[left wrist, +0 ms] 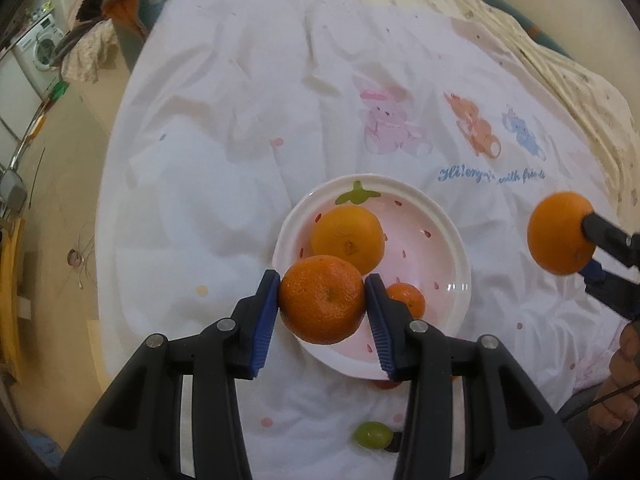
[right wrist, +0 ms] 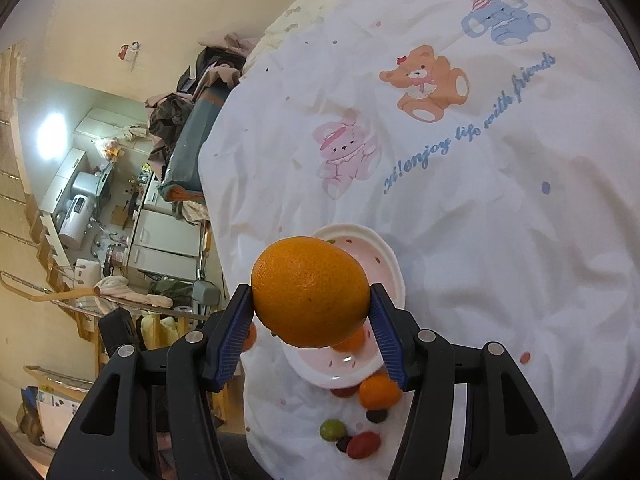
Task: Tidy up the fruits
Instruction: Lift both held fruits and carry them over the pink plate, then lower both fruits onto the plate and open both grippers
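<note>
My left gripper (left wrist: 322,302) is shut on a mandarin (left wrist: 322,300) and holds it just above the near rim of a pink strawberry-print bowl (left wrist: 424,258). A large orange (left wrist: 347,238) and a small mandarin (left wrist: 407,298) lie in the bowl. In the left wrist view, the right gripper (left wrist: 586,250) enters at the right edge, clamped on a big orange (left wrist: 558,232). The right wrist view shows that gripper (right wrist: 310,306) shut on the orange (right wrist: 310,292), above the bowl (right wrist: 340,372). A green grape (left wrist: 372,434) lies on the sheet nearer to me.
A white bedsheet (left wrist: 240,160) printed with bears covers the bed. Near the bowl lie a loose mandarin (right wrist: 379,391), a green grape (right wrist: 333,429), a red fruit (right wrist: 363,444) and dark grapes (right wrist: 376,415). The bed's left edge drops to the floor (left wrist: 56,208). A hand (left wrist: 622,376) shows at lower right.
</note>
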Demonstrator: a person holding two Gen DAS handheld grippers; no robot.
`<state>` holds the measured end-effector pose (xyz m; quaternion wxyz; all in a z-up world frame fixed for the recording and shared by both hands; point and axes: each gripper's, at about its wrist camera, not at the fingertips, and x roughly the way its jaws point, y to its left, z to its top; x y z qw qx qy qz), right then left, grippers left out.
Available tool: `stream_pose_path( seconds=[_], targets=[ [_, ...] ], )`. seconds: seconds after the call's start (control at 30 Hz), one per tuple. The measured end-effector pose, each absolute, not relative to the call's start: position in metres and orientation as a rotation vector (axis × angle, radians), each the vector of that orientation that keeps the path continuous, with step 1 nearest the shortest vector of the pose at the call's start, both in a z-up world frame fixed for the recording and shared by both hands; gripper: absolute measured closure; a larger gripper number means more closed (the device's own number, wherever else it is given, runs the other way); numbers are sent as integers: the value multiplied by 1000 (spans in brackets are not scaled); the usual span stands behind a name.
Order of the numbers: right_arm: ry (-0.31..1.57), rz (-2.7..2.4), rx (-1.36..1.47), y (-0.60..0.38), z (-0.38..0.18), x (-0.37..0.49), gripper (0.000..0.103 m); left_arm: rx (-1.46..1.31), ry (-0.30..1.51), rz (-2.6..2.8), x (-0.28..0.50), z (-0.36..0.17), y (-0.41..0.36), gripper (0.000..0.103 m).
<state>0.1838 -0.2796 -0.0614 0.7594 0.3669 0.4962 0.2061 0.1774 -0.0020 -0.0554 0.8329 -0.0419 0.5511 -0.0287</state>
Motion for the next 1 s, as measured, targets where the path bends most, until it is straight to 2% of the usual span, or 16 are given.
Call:
stream_pose_path(
  seconds=[0.6,1.0],
  targets=[
    [1267,453,653,-230,-119,242,42,-108,1272,-94,190,-104,-4,64],
    [1342,456,635,-210,-142,258,42,-93,1306,-112,193,-115,-11,62]
  ],
)
